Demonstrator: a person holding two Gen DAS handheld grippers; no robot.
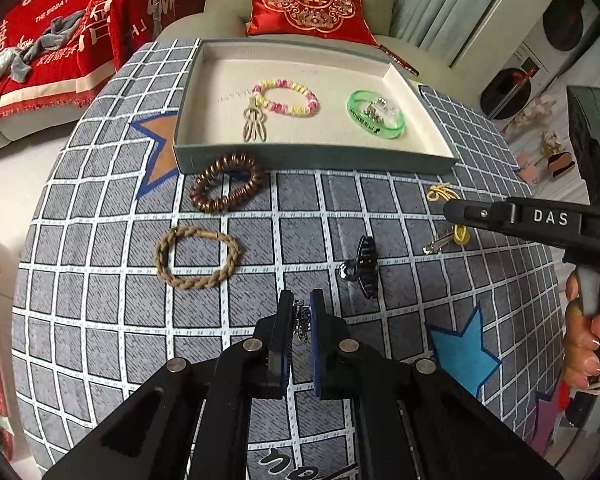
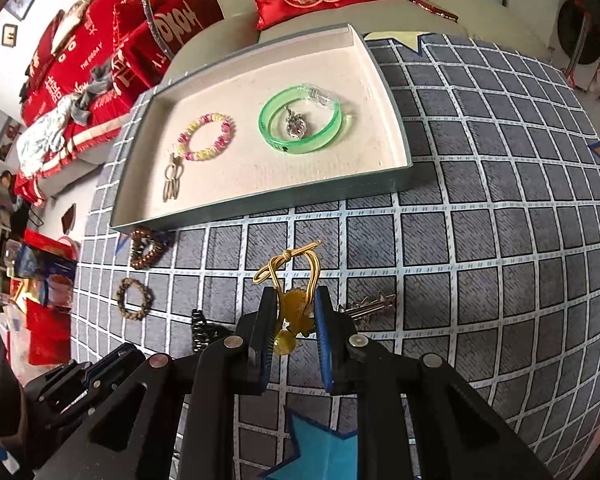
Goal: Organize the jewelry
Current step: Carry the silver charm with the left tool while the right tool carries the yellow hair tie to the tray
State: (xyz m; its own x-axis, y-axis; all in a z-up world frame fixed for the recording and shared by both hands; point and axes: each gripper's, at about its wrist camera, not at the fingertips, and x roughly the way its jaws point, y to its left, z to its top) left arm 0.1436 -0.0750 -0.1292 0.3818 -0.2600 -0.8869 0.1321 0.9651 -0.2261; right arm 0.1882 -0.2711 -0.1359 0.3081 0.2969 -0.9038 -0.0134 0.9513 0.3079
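Note:
A shallow grey tray (image 1: 316,156) (image 2: 260,204) holds a pink-yellow bead bracelet (image 1: 286,98) (image 2: 208,136), a green bangle (image 1: 376,120) (image 2: 300,120) and a small silver piece. My left gripper (image 1: 302,312) is shut on a small silver sparkly clip (image 1: 300,320), low over the cloth. My right gripper (image 2: 296,308) (image 1: 452,210) is shut on a yellow hair tie with a flower charm (image 2: 290,304). On the cloth lie a brown bead bracelet (image 1: 226,188) (image 2: 146,248), a braided tan band (image 1: 196,258) (image 2: 134,298), a black claw clip (image 1: 364,266) and a metal hairpin (image 1: 440,242) (image 2: 368,306).
The round table wears a grey grid cloth (image 1: 100,280) (image 2: 500,280) with star patches. A sofa with red cushions (image 1: 304,0) stands behind the tray. A red blanket (image 1: 40,40) lies to the left.

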